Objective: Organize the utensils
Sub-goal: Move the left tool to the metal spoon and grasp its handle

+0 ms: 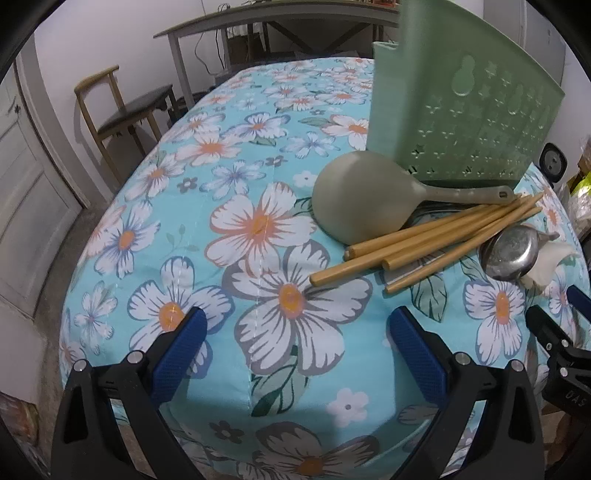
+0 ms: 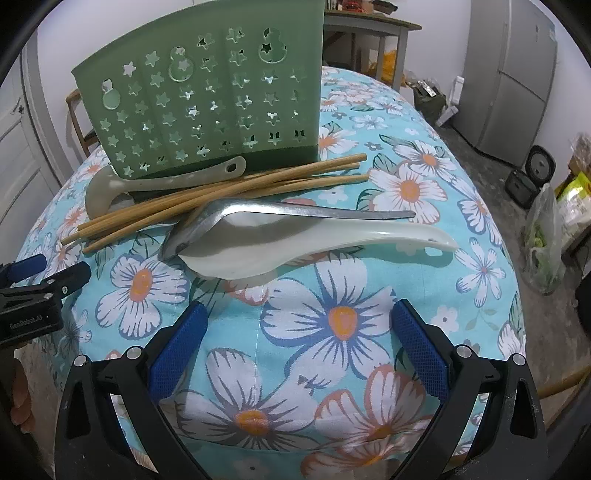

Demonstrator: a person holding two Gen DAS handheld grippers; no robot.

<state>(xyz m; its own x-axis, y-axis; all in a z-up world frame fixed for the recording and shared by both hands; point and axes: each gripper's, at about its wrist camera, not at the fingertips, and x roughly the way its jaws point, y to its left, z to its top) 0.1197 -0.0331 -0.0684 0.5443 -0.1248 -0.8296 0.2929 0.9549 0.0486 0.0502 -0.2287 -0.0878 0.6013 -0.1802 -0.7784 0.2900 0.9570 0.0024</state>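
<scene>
A green perforated utensil holder (image 1: 461, 110) (image 2: 207, 99) stands upright on the floral tablecloth. In front of it lie a grey-green rice paddle (image 1: 362, 199) (image 2: 162, 181), several bamboo chopsticks (image 1: 424, 243) (image 2: 221, 192), a metal spoon (image 1: 511, 253) (image 2: 258, 218) and a white plastic spoon (image 1: 546, 266) (image 2: 332, 243). The metal spoon rests on the white one. My left gripper (image 1: 295, 332) is open over bare cloth, left of and nearer than the pile. My right gripper (image 2: 299, 325) is open, just short of the white spoon.
A wooden chair (image 1: 122, 110) and a grey desk (image 1: 258, 29) stand beyond the table's far left. A fridge (image 2: 509, 74), a rice cooker (image 2: 532, 173) and plastic bags (image 2: 546, 236) sit on the floor at the right. The left gripper (image 2: 37, 288) shows at the right view's left edge.
</scene>
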